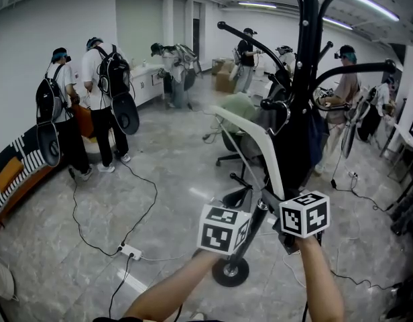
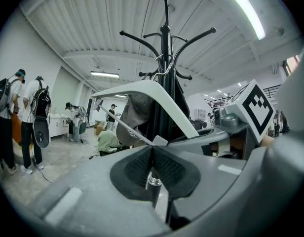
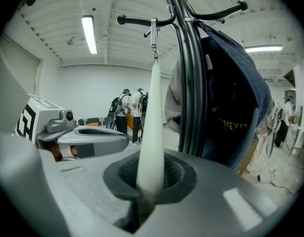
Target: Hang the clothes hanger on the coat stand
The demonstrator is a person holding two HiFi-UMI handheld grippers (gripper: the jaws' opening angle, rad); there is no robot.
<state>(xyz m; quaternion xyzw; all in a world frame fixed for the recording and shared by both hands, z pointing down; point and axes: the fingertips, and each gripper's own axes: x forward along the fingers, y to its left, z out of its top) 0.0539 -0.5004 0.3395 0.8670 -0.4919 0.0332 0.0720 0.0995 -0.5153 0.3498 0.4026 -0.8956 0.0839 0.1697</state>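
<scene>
The clothes hanger is clamped by the left gripper and the right gripper, close against the coat stand.

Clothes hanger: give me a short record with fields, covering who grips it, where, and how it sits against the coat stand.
item: white clothes hanger
left gripper: shut on the hanger's thin metal bar
right gripper: shut on the hanger's white arm
coat stand: black, upright, right behind the hanger
on the stand: dark blue garment
hanger hook: up by one of the stand's arms; cannot tell if it rests on it
</scene>
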